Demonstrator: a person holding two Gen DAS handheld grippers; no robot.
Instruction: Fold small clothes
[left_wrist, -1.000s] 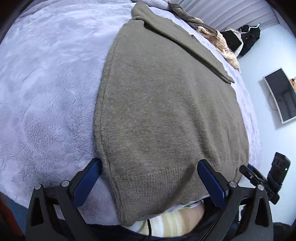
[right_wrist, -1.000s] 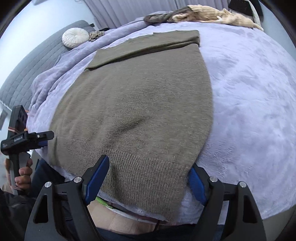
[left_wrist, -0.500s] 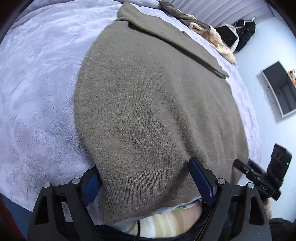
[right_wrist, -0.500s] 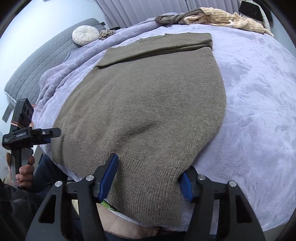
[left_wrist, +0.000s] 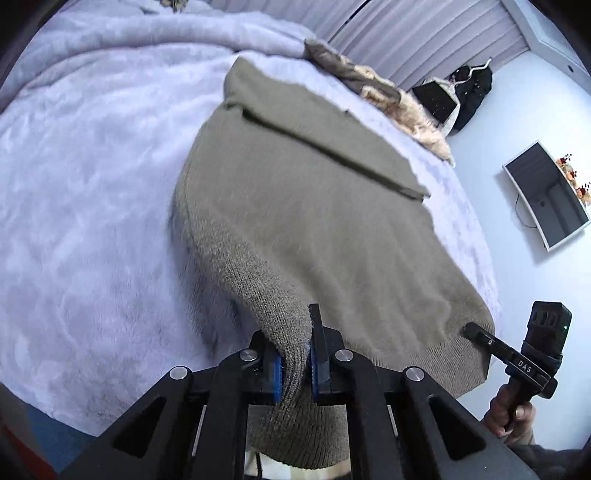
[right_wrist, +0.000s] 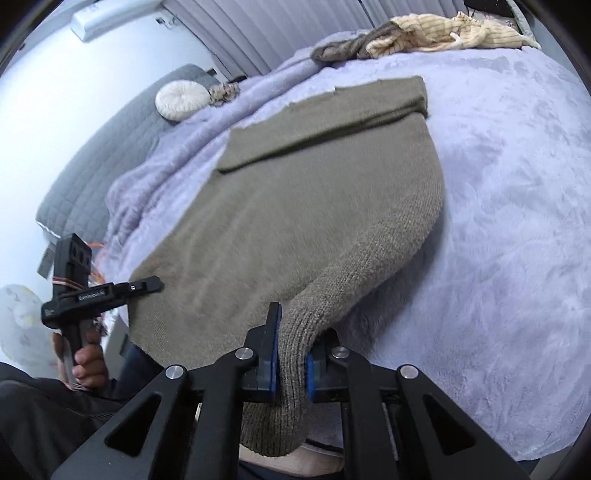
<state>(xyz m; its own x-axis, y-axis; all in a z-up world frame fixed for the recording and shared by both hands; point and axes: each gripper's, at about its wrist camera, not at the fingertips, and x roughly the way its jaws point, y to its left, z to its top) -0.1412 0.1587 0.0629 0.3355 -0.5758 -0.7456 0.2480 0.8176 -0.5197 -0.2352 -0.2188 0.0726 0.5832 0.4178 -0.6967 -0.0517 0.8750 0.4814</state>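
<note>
An olive knit sweater (left_wrist: 314, 206) lies flat on a lilac fleece blanket (left_wrist: 92, 184), with a sleeve (left_wrist: 332, 136) folded across its far end. My left gripper (left_wrist: 295, 354) is closing on the hem's left corner; the blue pads press the ribbed knit, which rises off the blanket. In the right wrist view the sweater (right_wrist: 295, 206) shows its hem's right corner, pinched and lifted between the pads of my closing right gripper (right_wrist: 291, 358). Each view shows the other gripper at the hem's far corner, held by a hand.
A heap of beige and brown clothes (right_wrist: 424, 37) lies at the bed's far edge. A round white cushion (right_wrist: 181, 99) rests against the grey quilted headboard (right_wrist: 103, 155). A screen (left_wrist: 546, 195) hangs on the wall, and dark bags (left_wrist: 454, 96) sit beyond the bed.
Both grippers went from wide open around the hem to pinched on its corners. Both have risen, pulling the near edge of the sweater up off the blanket.
</note>
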